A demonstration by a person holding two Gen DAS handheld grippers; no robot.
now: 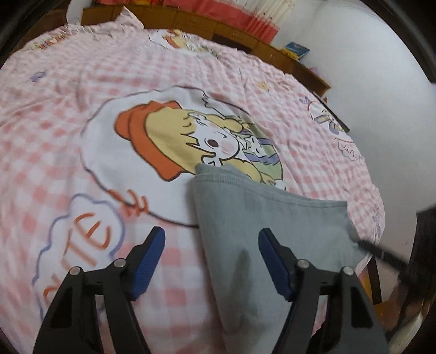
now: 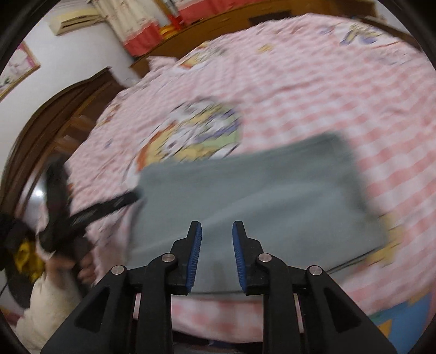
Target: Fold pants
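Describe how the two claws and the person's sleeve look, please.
Both the left claw and the right claw have black angular fingers with triangular cut-outs, silver round pivot pins and ribbed blue pads. The sleeve is cream-coloured.

Bedspread, pink-white checked, cartoon girl print at centre. Wooden headboard far. Red-trimmed curtain, air conditioner, framed picture far left.

one pants (folded), one bedspread
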